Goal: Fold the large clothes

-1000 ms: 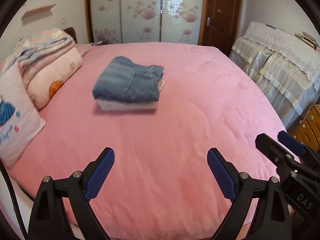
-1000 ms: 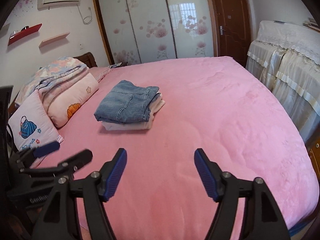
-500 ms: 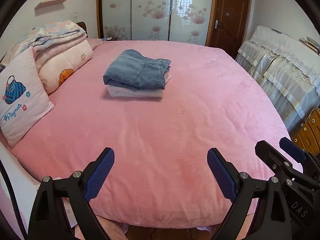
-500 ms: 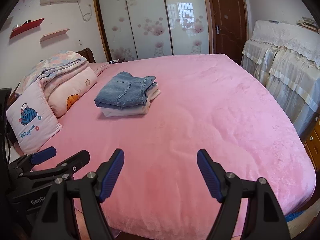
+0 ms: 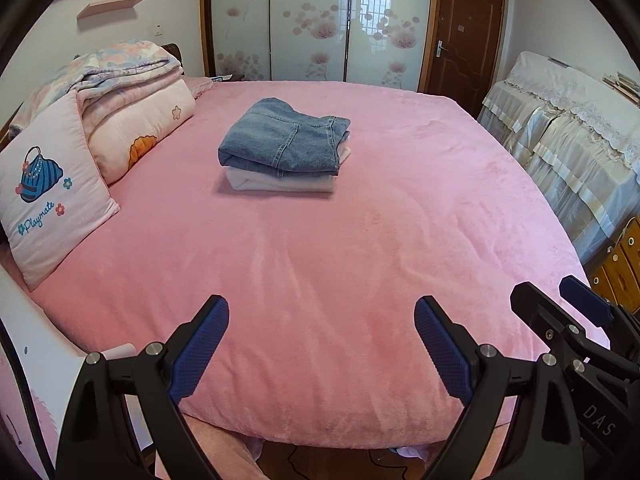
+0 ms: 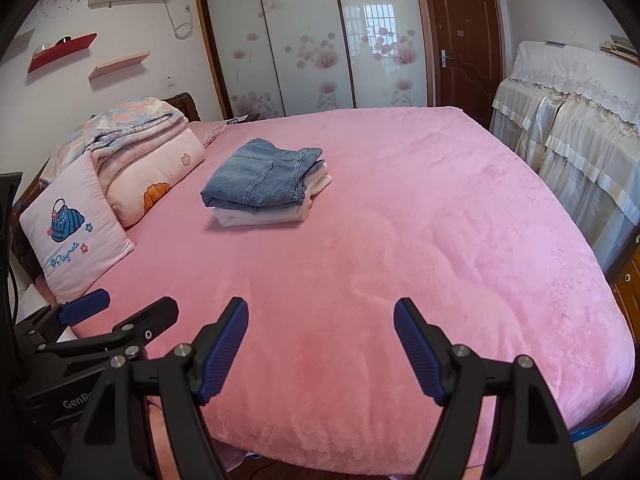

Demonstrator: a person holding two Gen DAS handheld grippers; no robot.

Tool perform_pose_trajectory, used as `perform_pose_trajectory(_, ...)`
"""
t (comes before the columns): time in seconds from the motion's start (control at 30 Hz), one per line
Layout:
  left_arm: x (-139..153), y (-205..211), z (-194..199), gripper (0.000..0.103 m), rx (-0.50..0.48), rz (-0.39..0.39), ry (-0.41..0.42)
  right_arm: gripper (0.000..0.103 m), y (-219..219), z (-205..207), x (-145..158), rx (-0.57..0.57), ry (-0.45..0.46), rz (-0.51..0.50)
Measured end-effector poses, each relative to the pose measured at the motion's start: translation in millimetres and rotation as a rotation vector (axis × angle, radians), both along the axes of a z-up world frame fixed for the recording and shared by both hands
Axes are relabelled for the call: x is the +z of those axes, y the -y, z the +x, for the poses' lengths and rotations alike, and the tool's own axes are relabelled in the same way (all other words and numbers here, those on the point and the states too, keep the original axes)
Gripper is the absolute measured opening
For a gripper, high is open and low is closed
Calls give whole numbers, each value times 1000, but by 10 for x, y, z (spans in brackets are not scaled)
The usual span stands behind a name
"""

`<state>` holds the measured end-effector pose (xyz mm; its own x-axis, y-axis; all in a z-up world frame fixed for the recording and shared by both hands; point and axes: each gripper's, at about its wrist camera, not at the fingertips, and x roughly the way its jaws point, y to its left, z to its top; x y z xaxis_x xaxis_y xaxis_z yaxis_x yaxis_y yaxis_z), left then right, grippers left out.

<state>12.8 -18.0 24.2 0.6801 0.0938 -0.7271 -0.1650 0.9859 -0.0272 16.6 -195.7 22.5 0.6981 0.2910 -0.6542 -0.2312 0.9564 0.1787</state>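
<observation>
Item: folded blue denim jeans, stacked squarely on a folded white garment. Location: far-centre of the pink plush bed cover, toward the headboard side, just beside the rolled pink floral quilt but apart from it. The stack's long axis runs across your line of sight, with the folded edge facing you and the layered ends to the right.

Bearing from your fingers: the stack lies ahead and well apart from both grippers, slightly left of centre in both wrist views. Your left gripper looks the nearer, though only by a little; your right gripper hangs beside it over the foot edge of the bed.

Fingers: both pairs are spread wide and carry nothing.

Status, as a judgement: the stack looks finished; no unfolded garment shows on the cover, so your next piece likely has to come from outside these views.

Adjacent: white cushion printed with a blue handbag, left of the stack; lace-draped furniture, right of the bed.
</observation>
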Motion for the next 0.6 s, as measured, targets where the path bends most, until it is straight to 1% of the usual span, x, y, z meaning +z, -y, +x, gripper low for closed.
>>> perform_pose_trajectory(0.6, -19, 5, 3, 93, -5, -7, -8, 76, 32, -31, -11, -18, -1, 0)
